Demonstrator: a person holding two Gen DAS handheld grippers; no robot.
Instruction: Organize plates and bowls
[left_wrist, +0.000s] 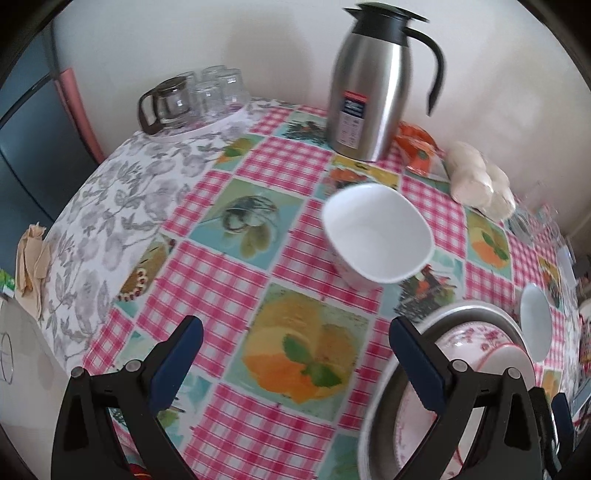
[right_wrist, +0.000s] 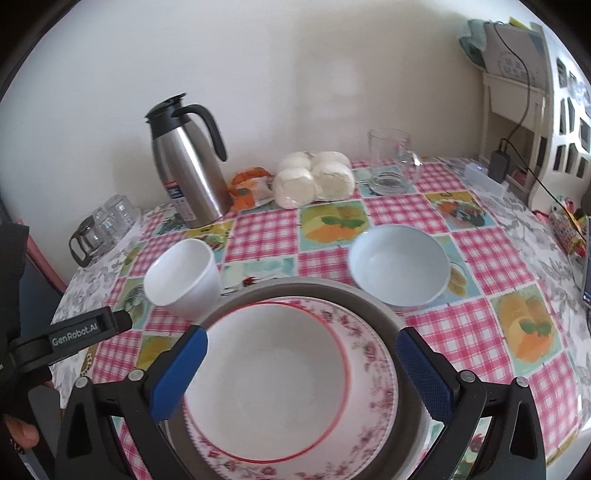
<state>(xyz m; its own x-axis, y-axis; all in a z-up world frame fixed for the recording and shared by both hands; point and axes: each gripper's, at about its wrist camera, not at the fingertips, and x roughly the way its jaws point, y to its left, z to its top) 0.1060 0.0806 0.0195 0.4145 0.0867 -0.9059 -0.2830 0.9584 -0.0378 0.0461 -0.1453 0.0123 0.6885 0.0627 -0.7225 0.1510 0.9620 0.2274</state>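
Stacking status: partly done, judging from how things lie now.
Stack: red-rimmed bowl (right_wrist: 269, 384) sits inside floral plate (right_wrist: 373, 373), which sits on grey plate (right_wrist: 380, 310), near table edge closest to the cameras.
Square bowl: white square bowl (left_wrist: 376, 232) upright on the tablecloth (left_wrist: 229, 280), loose, just behind-left of the stack in right wrist view; not nested.
Round bowl: pale blue bowl (right_wrist: 400, 264) upright, loose, just behind-right of the stack; rim looks close to grey plate, contact unclear.
Left gripper: left gripper (left_wrist: 295, 365) hovering over bare cloth, jaws spread wide, nothing between them; square bowl ahead of it, stack at its right finger.
Right gripper: right gripper (right_wrist: 301, 373) above the stack, jaws spread wide on either side of red-rimmed bowl, not pinching it as far as visible.
Done: three pieces nested, large to small.
Left: two loose bowls likely go onto the stack; order is a guess, round one looks wider than the square one.
Risk: square bowl's shape may sit crooked in a round bowl.
Clutter: steel thermos (left_wrist: 369, 92), bagged buns (right_wrist: 314, 179), glass mug (right_wrist: 391, 162), glass teapot with tumblers (left_wrist: 192, 99) at the back, well apart from the stack.
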